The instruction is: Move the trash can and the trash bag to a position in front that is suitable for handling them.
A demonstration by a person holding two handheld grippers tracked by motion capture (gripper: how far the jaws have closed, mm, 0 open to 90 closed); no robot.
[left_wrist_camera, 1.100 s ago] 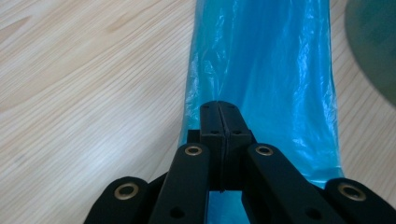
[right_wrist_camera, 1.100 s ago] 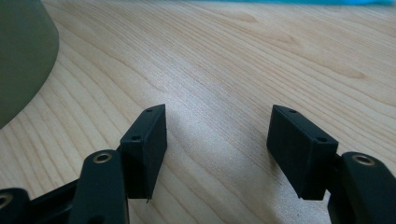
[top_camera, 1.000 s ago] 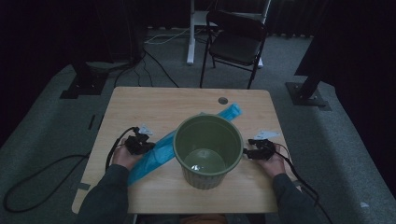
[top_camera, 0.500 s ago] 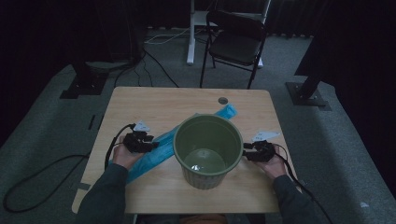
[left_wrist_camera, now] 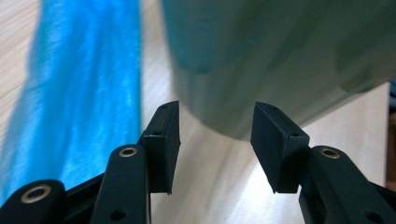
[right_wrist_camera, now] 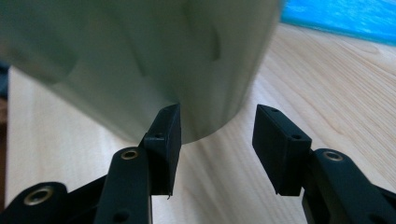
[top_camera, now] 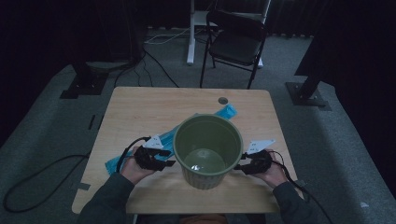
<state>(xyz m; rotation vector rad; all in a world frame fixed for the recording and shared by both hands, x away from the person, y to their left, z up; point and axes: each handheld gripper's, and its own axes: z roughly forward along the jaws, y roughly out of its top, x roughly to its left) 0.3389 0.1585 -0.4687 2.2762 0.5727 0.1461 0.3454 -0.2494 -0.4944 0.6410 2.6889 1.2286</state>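
Centrally, toward the person's edge of the wooden table (top_camera: 140,107), stands a green ribbed bucket (top_camera: 208,151), upright, its mouth open to the high view and a pale glint showing on its floor. From the left gripper view its blurred wall (left_wrist_camera: 280,60) rises just ahead of the jaws; from the right gripper view the same wall (right_wrist_camera: 140,60) looms close, its base meeting the tabletop just beyond the left-hand jaw tip.

The left gripper (top_camera: 161,161) sits at the bucket's left side, pointing at the wall. Its jaws have just been opening and now stand well apart with bare table between them; nothing is pinched. The right gripper (top_camera: 243,165) mirrors it at the bucket's right side, jaws likewise parted after opening a little further, gripping nothing; whether one tip brushes the bucket's wall cannot be told. A hand wraps each gripper, dark sleeves coming in from the bottom edge, and a black cable (top_camera: 299,186) trails from the right one.

Beneath and behind the bucket lies a long blue plastic bag (top_camera: 226,112), flat on the table, running diagonally from the near left to the far right; it shows as a bright blue band (left_wrist_camera: 84,84) beside the left gripper's jaws.

Beyond the table, a black folding chair (top_camera: 236,44) stands on the grey carpet.
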